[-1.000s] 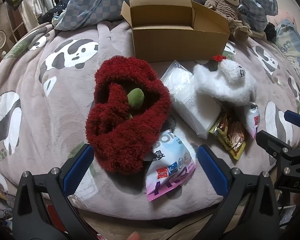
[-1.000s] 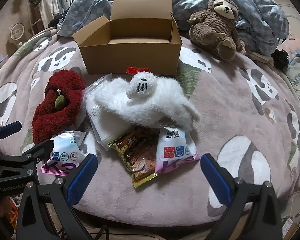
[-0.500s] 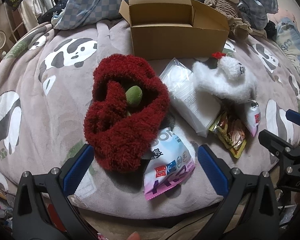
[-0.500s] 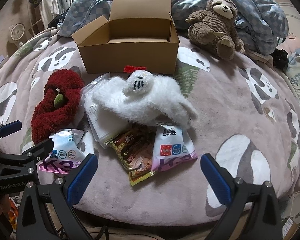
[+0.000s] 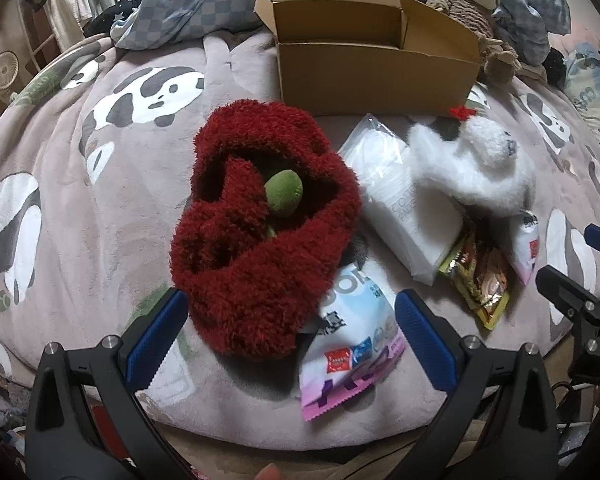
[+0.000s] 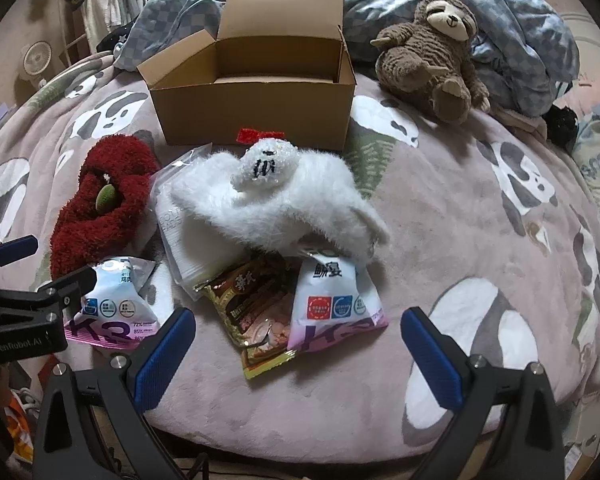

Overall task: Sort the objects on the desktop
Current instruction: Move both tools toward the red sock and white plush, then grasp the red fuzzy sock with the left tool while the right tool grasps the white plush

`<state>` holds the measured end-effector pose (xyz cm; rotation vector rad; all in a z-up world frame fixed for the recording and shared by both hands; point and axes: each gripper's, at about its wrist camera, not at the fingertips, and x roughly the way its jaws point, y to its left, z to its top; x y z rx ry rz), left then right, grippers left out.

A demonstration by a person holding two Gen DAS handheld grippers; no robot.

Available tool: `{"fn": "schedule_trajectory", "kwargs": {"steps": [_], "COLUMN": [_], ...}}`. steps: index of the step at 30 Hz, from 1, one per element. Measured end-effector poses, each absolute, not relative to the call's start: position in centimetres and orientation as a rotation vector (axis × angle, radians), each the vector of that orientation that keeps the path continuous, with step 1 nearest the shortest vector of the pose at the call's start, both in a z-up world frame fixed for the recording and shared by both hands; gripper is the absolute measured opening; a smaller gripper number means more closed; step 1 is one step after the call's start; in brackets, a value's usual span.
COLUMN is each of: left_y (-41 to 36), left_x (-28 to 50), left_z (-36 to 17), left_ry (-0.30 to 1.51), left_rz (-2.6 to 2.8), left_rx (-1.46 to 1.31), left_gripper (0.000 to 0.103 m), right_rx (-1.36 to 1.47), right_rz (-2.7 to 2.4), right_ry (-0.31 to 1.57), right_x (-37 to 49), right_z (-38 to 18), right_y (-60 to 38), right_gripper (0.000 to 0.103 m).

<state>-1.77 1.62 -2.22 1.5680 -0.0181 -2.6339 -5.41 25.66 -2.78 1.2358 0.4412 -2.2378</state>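
Note:
A fuzzy red sock bundle [image 5: 260, 224] with a green nub lies on the panda-print blanket, just beyond my open left gripper [image 5: 292, 336]. Partly under it lies a white-and-pink K3 snack pouch [image 5: 352, 348]. Further right are a clear pack of cotton pads [image 5: 404, 204], a fluffy white plush sock [image 6: 280, 200] with a red bow, a brown-and-gold snack packet [image 6: 256, 312] and a second K3 pouch [image 6: 332, 304]. My right gripper [image 6: 296, 348] is open, hovering near the bed edge in front of those packets. An open cardboard box [image 6: 256, 84] stands behind everything.
A brown sloth plush [image 6: 432, 56] sits to the right of the box against blue checked bedding [image 6: 520, 40]. Clothes hang and a small fan [image 6: 36, 60] stands at far left. The blanket [image 6: 460, 208] has bare room at the right.
Both grippers have edged slightly forward and the objects sit a little lower and closer in view. Nothing on the bed has been moved or grasped.

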Motion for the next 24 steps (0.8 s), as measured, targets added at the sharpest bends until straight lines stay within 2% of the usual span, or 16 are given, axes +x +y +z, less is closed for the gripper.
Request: {"fn": "schedule_trajectory", "kwargs": {"steps": [18, 19, 24], "left_y": [0.0, -0.1, -0.5], "left_x": [-6.3, -6.4, -7.5], "left_z": [-5.2, -5.3, -6.2], "left_ry": [-0.043, -0.040, -0.010], "left_rz": [-2.570, -2.572, -2.570], "left_rx": [1.595, 1.594, 1.615], "left_gripper": [0.103, 0.103, 0.103], "right_rx": [1.185, 1.057, 1.054], "right_rz": [-2.191, -1.989, -1.967], "right_ry": [0.560, 0.666, 0.691], "right_x": [-10.4, -10.6, -11.9], "right_z": [-4.7, -4.8, -5.7], "right_y": [23.3, 23.2, 22.0], "right_gripper": [0.103, 0.103, 0.103]}}
